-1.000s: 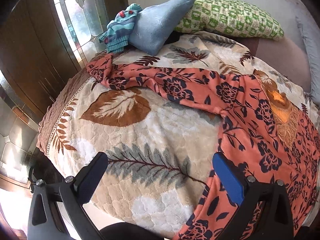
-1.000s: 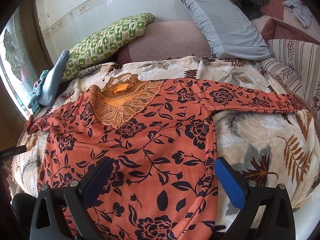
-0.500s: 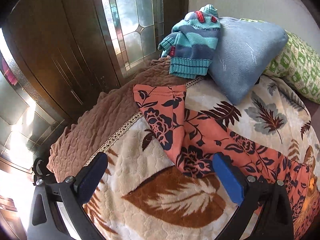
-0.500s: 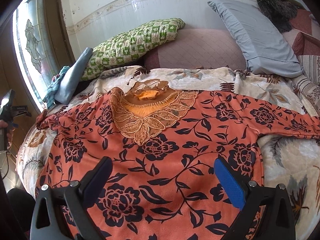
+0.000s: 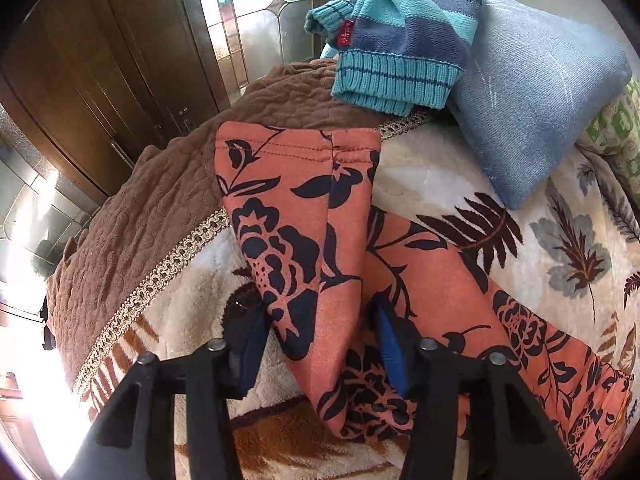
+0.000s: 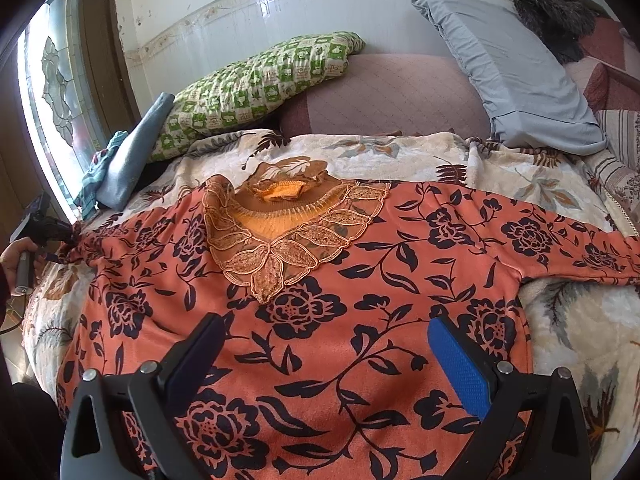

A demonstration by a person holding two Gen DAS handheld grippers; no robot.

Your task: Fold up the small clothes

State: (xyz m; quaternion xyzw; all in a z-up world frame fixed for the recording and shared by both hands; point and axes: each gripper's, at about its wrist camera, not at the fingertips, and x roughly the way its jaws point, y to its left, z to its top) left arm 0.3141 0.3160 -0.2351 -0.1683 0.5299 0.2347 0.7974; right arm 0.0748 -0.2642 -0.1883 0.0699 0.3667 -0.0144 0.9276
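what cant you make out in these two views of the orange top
- Top's hem: right wrist view, cut off by the bottom edge, behind the right gripper.
- Right cuff: right wrist view, past the right edge.
- Left gripper's grip on the sleeve: fingers closing around it, contact unclear.

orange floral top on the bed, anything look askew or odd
Mostly flat, but its sleeve is twisted and bunched at the cuff end, where the left gripper is closing around it. The lace collar is rumpled too.
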